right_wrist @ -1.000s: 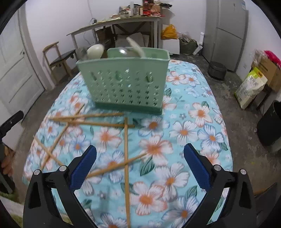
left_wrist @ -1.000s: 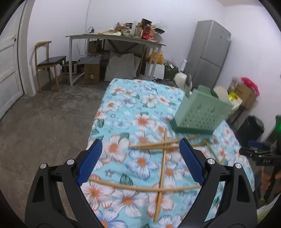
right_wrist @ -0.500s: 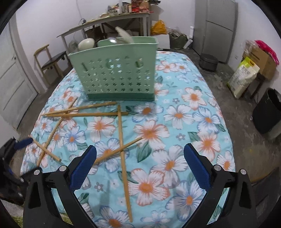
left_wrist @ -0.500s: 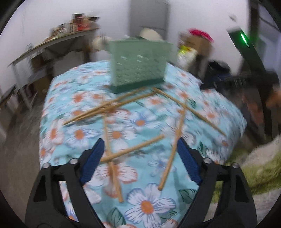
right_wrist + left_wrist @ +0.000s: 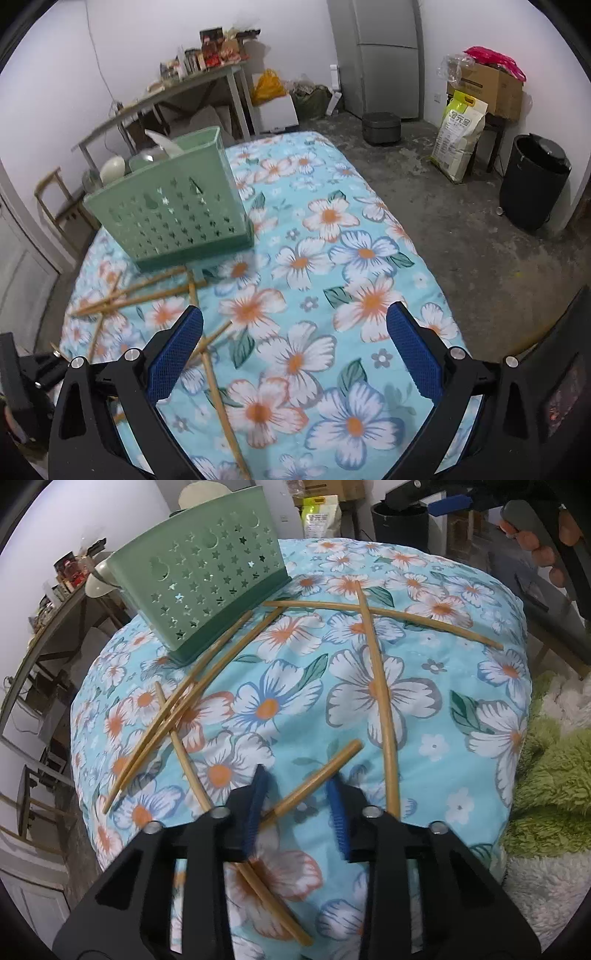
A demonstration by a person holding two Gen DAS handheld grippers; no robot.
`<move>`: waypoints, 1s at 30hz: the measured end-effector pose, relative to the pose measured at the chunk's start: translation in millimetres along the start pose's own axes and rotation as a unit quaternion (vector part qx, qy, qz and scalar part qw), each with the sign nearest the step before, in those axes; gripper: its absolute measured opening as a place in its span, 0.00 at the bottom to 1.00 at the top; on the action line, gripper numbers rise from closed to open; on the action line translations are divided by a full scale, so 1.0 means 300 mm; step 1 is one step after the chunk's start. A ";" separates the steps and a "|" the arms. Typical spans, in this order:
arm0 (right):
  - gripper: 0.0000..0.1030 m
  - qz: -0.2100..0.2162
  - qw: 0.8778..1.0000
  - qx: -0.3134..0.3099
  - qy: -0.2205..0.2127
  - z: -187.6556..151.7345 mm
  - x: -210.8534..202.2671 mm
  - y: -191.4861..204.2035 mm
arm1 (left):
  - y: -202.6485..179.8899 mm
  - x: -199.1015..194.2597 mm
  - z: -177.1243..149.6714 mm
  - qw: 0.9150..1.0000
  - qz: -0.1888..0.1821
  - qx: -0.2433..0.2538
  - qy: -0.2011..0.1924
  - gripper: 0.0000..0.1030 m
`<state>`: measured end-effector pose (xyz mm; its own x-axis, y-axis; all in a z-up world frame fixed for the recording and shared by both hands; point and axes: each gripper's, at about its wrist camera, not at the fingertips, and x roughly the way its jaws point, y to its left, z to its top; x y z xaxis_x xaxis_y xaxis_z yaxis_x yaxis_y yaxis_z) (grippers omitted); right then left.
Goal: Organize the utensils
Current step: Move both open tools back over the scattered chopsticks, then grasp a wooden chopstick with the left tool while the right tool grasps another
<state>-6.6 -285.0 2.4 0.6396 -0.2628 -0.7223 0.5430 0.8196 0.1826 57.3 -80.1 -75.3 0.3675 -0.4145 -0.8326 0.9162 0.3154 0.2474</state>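
Closing from a wide spread, the left gripper is shown around one chopstick, not yet pinched; the first pick-up is begun. The right gripper is held spread, empty.

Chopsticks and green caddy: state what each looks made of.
Chopsticks: probably bamboo or wood, matte, going by the tan colour and dull surface. Green caddy: looks like moulded plastic, smooth with a slight sheen, with clean star-shaped cutouts.

Yellow-green and white sack by cardboard box — large Chinese characters on front, too blurred to read surely. No other legible text.
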 end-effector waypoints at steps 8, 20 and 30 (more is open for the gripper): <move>0.94 0.092 0.993 0.074 0.017 0.018 0.035 -0.032 | 0.028 -0.010 0.026 1.000 0.017 0.005 -0.007 0.05; 0.71 0.268 0.939 0.170 0.135 -0.024 0.177 -0.005 | 0.207 -0.168 0.042 0.983 0.014 -0.168 -0.069 0.04; 0.43 0.264 0.902 0.261 0.220 -0.089 0.369 -0.044 | 0.402 -0.257 -0.020 0.890 -0.063 -0.422 -0.161 0.04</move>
<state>42.4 -311.2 -97.7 0.6686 0.4165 -0.6160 0.4808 0.3898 0.7854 138.5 -4.9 15.8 0.4227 -0.6720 -0.6080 0.5566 0.7220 -0.4110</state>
